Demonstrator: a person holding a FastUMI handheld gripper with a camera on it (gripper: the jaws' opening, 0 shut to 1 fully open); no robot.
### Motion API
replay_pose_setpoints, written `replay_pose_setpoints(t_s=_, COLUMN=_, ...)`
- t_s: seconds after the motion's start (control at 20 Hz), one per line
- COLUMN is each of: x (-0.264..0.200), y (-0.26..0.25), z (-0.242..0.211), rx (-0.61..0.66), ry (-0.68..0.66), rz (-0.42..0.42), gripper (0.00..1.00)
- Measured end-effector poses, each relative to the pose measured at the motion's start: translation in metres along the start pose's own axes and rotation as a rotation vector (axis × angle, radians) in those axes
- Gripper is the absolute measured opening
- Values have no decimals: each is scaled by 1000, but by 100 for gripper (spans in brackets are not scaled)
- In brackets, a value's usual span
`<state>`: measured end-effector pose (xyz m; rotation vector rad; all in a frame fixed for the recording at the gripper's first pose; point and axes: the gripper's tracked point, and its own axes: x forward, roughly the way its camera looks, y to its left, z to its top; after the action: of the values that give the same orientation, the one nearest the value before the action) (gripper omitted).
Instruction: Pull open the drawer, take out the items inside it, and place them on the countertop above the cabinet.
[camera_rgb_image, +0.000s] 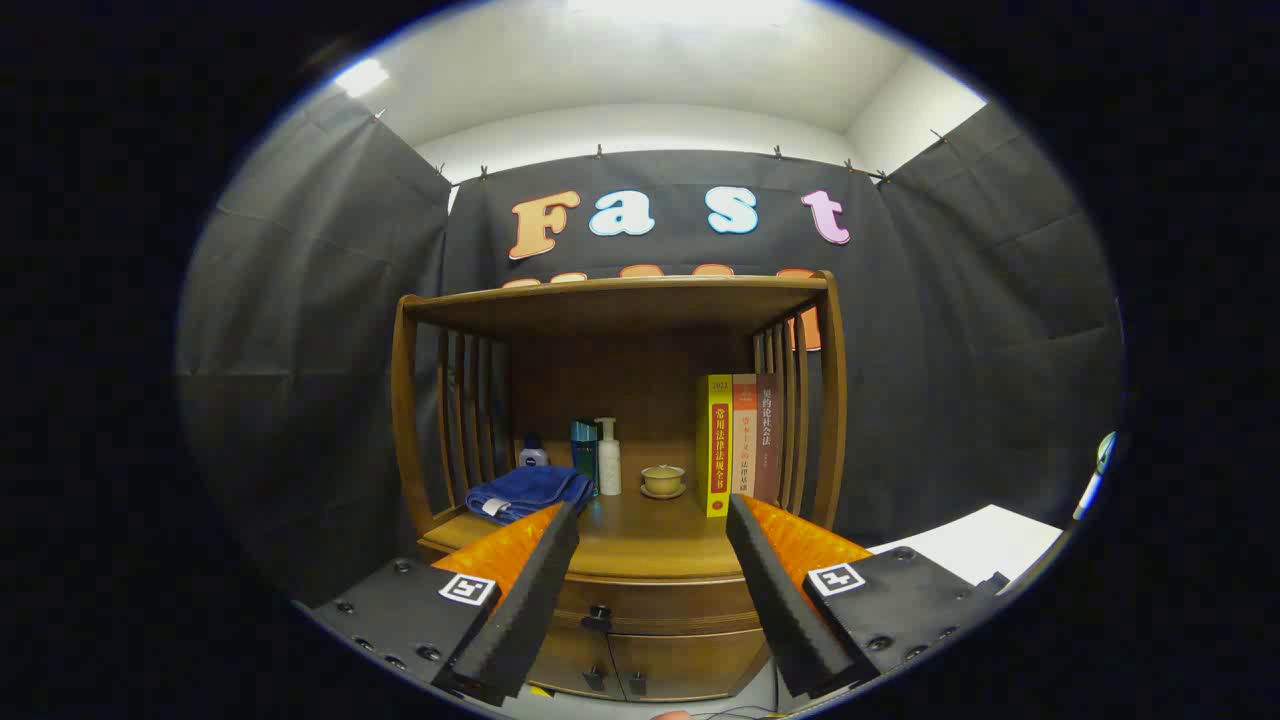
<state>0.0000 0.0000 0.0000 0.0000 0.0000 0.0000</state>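
Observation:
A wooden cabinet (640, 600) stands ahead of me with a slatted shelf frame on top. Its drawer (655, 605) sits closed just under the countertop (650, 545), with a small dark knob (598, 612) at the front. My gripper (652, 515) is open, its two fingers spread wide with nothing between them, and it hovers in front of the cabinet at countertop height, some way from the knob. Whatever lies inside the drawer is hidden.
On the countertop lie a folded blue towel (525, 493), a small jar (533, 455), a teal bottle (584, 455), a white pump bottle (608, 458), a small cup on a saucer (662, 480) and three upright books (740, 440). Two lower doors (640, 665) sit beneath the drawer. A white surface (985, 545) lies to the right.

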Motion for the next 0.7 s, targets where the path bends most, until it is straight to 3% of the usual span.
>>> replay_pose_setpoints(t_s=0.7, x=2, y=-9, z=3, rx=21, ry=-2, rz=-20, gripper=98)
